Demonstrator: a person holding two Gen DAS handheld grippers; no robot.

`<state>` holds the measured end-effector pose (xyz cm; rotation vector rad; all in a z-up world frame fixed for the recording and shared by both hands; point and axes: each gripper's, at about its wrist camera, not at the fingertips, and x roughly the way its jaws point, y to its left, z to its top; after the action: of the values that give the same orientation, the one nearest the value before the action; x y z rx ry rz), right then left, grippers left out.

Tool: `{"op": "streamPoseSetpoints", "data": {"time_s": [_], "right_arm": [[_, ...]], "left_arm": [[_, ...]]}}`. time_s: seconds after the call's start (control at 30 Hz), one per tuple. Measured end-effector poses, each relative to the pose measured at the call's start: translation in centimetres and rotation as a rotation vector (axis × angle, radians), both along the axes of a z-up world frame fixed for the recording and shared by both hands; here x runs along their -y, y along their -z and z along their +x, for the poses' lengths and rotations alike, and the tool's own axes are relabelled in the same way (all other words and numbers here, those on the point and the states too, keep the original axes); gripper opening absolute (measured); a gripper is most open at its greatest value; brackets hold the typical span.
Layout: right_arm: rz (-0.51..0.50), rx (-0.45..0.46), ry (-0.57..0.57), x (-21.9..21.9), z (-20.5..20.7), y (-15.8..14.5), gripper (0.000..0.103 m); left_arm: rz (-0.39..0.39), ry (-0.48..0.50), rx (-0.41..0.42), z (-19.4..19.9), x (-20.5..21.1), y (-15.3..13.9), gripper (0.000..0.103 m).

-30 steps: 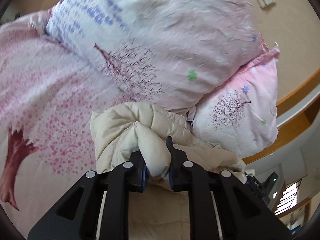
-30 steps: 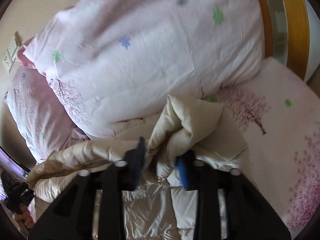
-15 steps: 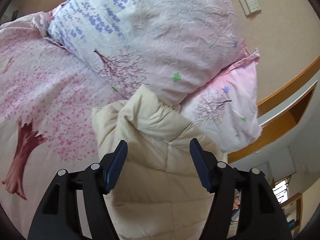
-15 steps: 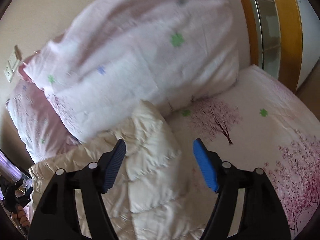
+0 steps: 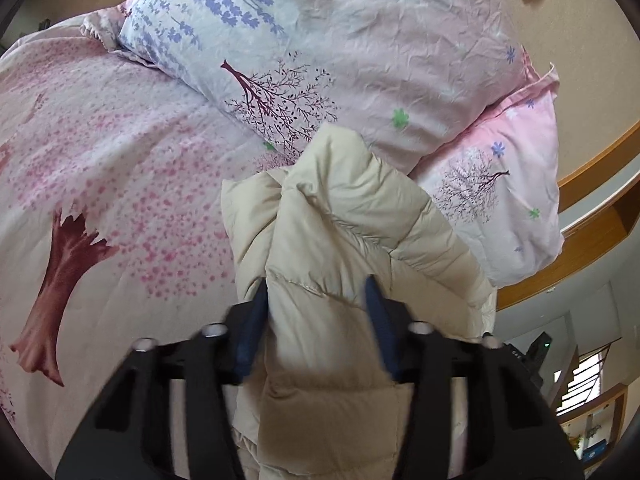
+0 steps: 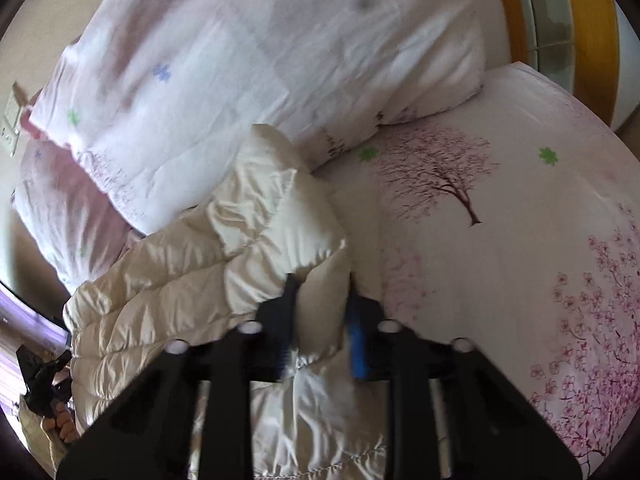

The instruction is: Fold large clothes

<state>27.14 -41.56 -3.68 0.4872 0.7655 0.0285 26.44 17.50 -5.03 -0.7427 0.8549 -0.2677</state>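
Observation:
A cream puffer jacket [image 5: 352, 240] lies folded on the pink bed, its far end against the pillows. It also shows in the right wrist view [image 6: 256, 248]. My left gripper [image 5: 316, 292] straddles a padded fold of the jacket, jaws partly closed with fabric between the blue pads. My right gripper [image 6: 320, 284] has its jaws narrowed around the jacket's right edge fold, pads pressing the fabric. Both views are blurred near the fingers.
A large floral pillow [image 5: 320, 40] and a smaller pink pillow [image 5: 500, 200] lie just beyond the jacket. The pink tree-print bedsheet [image 5: 100, 160] spreads left, and right in the right wrist view [image 6: 500, 240]. A wooden headboard [image 5: 592, 168] stands behind.
Both grippers released the jacket and opened wide half a second ago. Now both have come down over new folds nearer me and their jaws are closing on the fabric.

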Motion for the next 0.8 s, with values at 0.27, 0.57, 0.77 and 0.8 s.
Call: {"op": "streamPoseSetpoints", "data": {"time_s": [0.27,0.57,0.77,0.8], "right_arm": [[0.042,0.128,0.073,-0.2,-2.2,-2.6,0.01],[0.026,-0.061,0.177,0.2,-0.4,2.2,0.01],[-0.079,-0.108,0.179,-1.0,0.8,2.6,0.022],[-0.097,-0.09,0.188,-1.1,0.5,2.1,0.025]], "left_arm": [[0.134,-0.032,0.019,1.5,0.6,-1.8,0.009],[0.189,-0.05,-0.036,3.0,1.2,0.4,0.008],[0.171,-0.054,-0.055,3.3,1.2,0.7,0.009],[0.144,-0.057,-0.051,3.0,0.8,0.4,0.009]]}}
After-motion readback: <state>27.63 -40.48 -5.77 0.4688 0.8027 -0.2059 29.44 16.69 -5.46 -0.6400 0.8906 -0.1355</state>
